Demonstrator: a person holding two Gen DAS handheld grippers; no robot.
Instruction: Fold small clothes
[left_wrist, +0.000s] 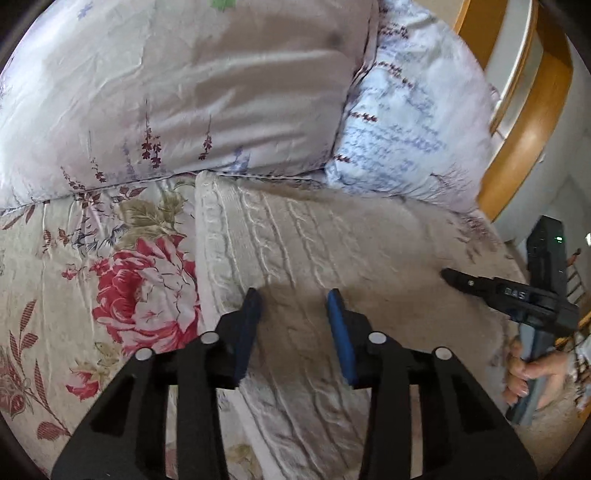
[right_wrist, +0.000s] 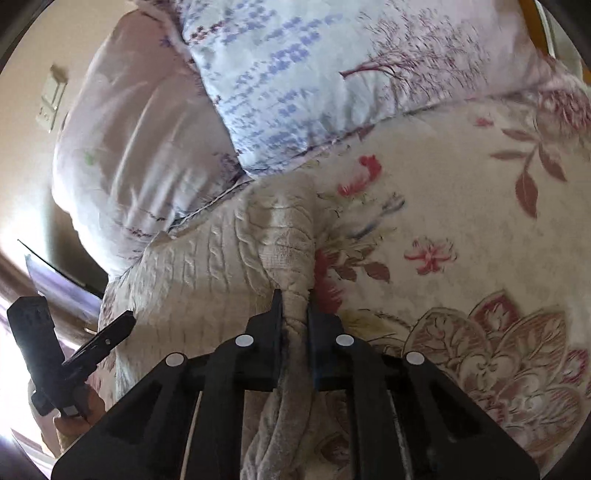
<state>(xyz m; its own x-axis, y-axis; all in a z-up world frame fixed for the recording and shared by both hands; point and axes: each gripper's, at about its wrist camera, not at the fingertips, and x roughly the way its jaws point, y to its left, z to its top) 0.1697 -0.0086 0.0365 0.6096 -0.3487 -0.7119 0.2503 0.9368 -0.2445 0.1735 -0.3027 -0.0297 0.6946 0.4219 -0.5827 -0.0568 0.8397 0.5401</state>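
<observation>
Cable-knit sweater (left_wrist: 295, 236), cream coloured, lies spread on a floral bedspread (left_wrist: 122, 280) with big red and pink roses, its far edge reaching up to the pillows. The left gripper (left_wrist: 293, 295) hangs just above the knit, its blue-padded fingers (left_wrist: 338, 314) parted to a modest gap with only fabric showing below and nothing pinched between them. Over on the right, the right gripper (right_wrist: 295, 302) is clamped tight on a bunched fold of the sweater (right_wrist: 291, 266), the cloth gathered into a narrow ridge that runs back between its jaws. A hand (left_wrist: 524, 373) grips that tool's handle at the bed's right edge. Behind the sweater sit a pale lilac pillow (left_wrist: 207, 88) and, to its right, a white pillow with blue print (left_wrist: 406, 122). A wooden headboard (left_wrist: 532, 122) curves past the far right.
</observation>
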